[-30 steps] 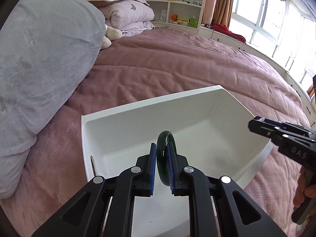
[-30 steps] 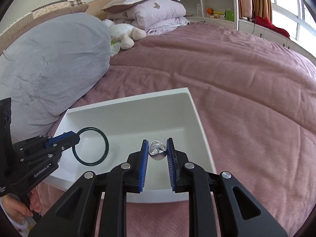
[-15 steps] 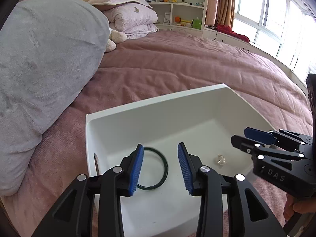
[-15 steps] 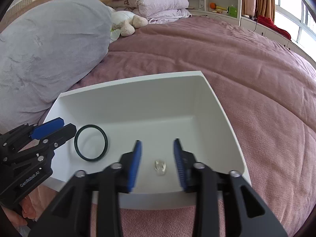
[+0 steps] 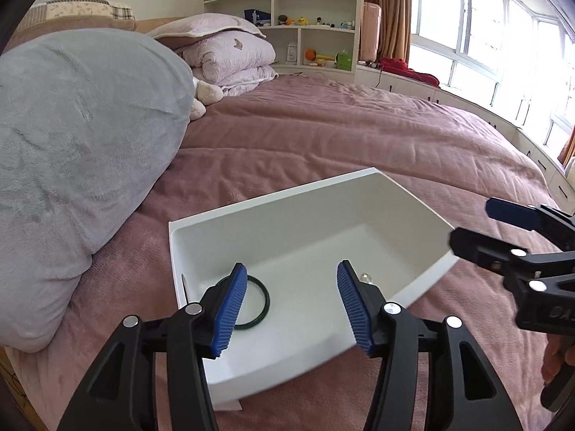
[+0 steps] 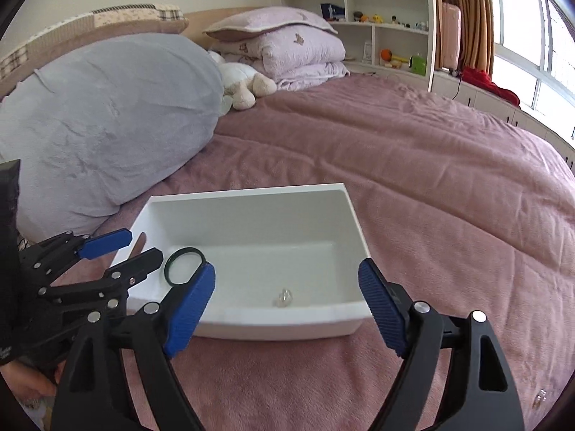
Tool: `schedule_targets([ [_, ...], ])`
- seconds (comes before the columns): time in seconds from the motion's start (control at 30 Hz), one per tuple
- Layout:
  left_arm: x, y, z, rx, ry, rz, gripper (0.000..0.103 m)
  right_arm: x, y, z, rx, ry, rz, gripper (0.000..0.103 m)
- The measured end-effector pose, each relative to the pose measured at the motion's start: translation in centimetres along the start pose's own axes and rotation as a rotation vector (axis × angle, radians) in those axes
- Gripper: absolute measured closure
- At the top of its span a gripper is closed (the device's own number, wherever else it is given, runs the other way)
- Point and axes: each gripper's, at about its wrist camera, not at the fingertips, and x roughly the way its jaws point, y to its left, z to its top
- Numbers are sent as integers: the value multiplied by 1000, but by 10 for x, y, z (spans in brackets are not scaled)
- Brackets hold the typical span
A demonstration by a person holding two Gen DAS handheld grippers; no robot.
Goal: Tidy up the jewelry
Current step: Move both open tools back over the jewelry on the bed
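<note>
A white box (image 5: 273,199) (image 6: 354,215) sits on the mauve bedspread. A dark green bangle (image 5: 265,300) (image 6: 171,259) lies flat on its floor at the left. A small clear silvery piece (image 6: 284,298) (image 5: 366,277) lies near the box's front wall. My left gripper (image 5: 293,307) is open and empty, above the box's near edge; it also shows in the right wrist view (image 6: 131,248). My right gripper (image 6: 287,309) is open and empty, just in front of the box; it also shows in the left wrist view (image 5: 478,228).
A big grey pillow (image 6: 107,136) lies left of the box. Folded lilac bedding (image 6: 298,54) and a plush toy (image 6: 244,84) lie at the head of the bed. Shelves (image 5: 305,28) and windows stand behind. A small clear item (image 6: 539,398) lies on the bedspread at lower right.
Both grippers opened and let go: the bangle and the silvery piece dropped into the box. Both grippers have since pulled back and spread wider.
</note>
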Motion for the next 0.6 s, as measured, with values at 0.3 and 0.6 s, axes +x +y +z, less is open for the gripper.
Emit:
schedule_targets([
  [0.3,-25,-65,-25,89,-7,-107,37,-104,-61,-78,86,-81,-70,12],
  [0.6,-24,-174,-53,190,35,-242,36,-180,-149,-185,184,-24,-259,13],
])
